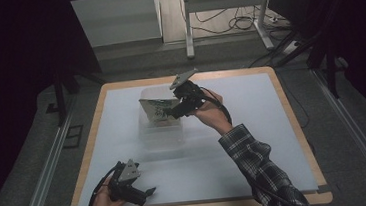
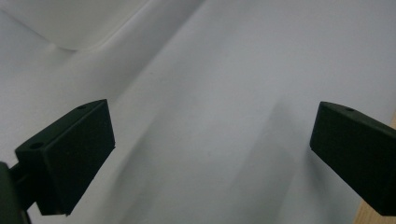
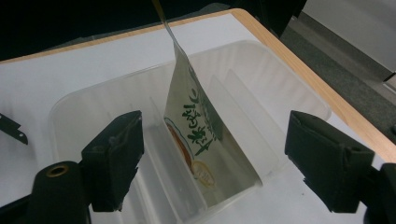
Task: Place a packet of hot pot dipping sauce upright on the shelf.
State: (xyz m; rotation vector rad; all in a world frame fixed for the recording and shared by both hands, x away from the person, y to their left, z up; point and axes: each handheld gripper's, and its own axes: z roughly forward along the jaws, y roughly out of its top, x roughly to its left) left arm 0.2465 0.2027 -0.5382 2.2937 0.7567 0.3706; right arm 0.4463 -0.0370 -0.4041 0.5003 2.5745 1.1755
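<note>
Pouch (image 3: 191,126) stands in slotted bin (image 3: 280,84), right claw (image 3: 212,163) open.

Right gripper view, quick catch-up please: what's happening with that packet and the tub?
The right gripper hangs over the clear plastic tub with its jaws wide apart. The printed packet stands on edge inside the tub, leaning, between the jaws but not touched by either. The left gripper rests open near the table's front edge, holding nothing.

White-topped bench (image 1: 254,142) with wooden rim; clear plastic tub (image 1: 161,132) standing on it, near the far middle.
</note>
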